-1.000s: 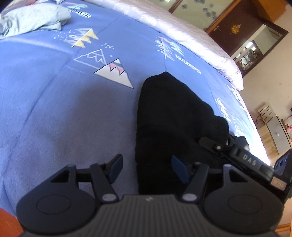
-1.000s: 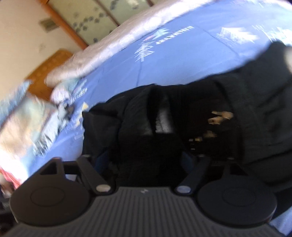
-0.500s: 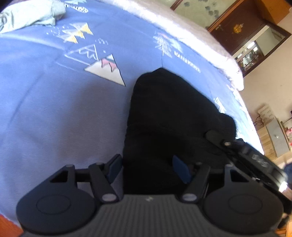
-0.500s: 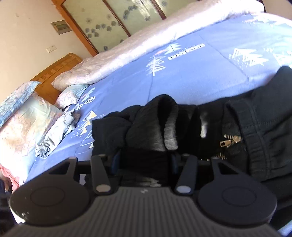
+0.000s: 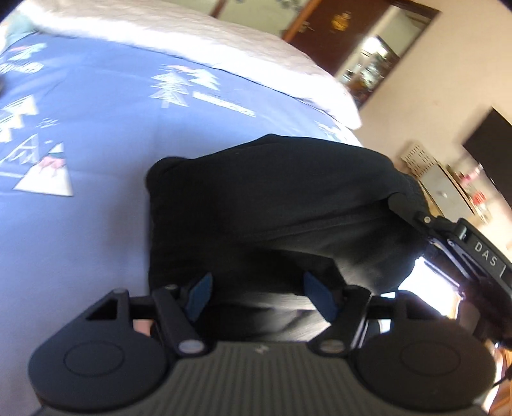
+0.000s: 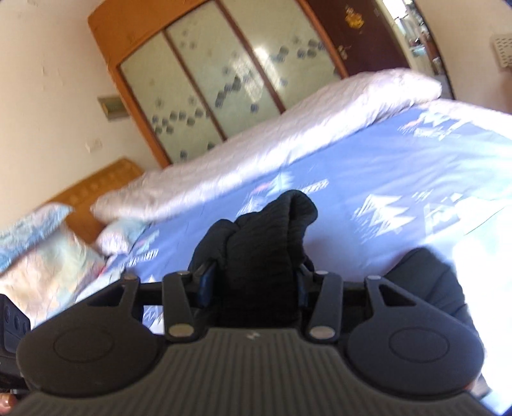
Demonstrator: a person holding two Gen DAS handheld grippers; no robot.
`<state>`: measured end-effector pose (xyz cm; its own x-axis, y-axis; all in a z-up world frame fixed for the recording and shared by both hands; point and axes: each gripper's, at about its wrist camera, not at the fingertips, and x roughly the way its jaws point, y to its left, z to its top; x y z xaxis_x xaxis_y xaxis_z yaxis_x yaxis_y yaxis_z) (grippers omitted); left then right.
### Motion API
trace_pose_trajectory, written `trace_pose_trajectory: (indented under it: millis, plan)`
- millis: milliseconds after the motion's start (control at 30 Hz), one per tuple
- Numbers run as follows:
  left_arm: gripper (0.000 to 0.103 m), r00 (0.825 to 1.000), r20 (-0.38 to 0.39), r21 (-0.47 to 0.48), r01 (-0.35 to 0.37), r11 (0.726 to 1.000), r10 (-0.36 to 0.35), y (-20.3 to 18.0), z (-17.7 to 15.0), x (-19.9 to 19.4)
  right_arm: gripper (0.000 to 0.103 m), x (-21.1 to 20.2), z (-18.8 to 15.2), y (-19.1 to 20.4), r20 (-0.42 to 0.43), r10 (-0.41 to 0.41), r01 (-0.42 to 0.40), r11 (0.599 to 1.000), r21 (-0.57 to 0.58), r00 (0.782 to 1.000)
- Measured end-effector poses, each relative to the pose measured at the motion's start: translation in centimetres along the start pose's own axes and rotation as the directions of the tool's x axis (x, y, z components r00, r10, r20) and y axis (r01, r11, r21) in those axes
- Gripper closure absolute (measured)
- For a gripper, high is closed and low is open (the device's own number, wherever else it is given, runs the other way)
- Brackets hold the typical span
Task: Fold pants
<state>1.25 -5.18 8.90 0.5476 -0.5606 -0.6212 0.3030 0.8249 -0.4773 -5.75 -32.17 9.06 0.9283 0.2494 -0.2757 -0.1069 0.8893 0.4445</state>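
Observation:
The black pants point(image 5: 272, 198) hang bunched above the blue patterned quilt point(image 5: 96, 128), lifted at two spots. My left gripper point(image 5: 260, 296) has a thick fold of them filling the gap between its blue pads point(image 5: 200, 292), and its jaws are opening slightly. The right gripper point(image 5: 448, 230) shows at the right of the left wrist view, clamped on the pants' far edge. In the right wrist view my right gripper point(image 6: 252, 284) is closing on a ribbed black band of the pants point(image 6: 268, 236), which sticks up between its fingers. More black cloth point(image 6: 425, 281) hangs at the lower right.
A pale rolled duvet point(image 6: 288, 134) lies along the far side of the bed. Pillows point(image 6: 41, 256) and a wooden headboard point(image 6: 96, 182) are at the left, a glass-door wardrobe point(image 6: 208, 80) behind. A dark door point(image 5: 336, 25) and a low cabinet point(image 5: 448, 188) stand past the bed's end.
Both grippers have risen, and the pants have come up off the quilt with them. The right jaws closed from wide onto the ribbed band. Both views now look higher into the room.

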Motion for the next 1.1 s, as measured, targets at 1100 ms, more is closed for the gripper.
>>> trace_pose_trajectory:
  millis: [1100]
  plan:
    - [0.047,0.974,0.098,-0.677,-0.084,0.731,0.203,25.0,-6.6,-11.8,0.066,8.6,-10.4,24.8,-0.456,0.394,-0.528,0.822,-0.214,0.798]
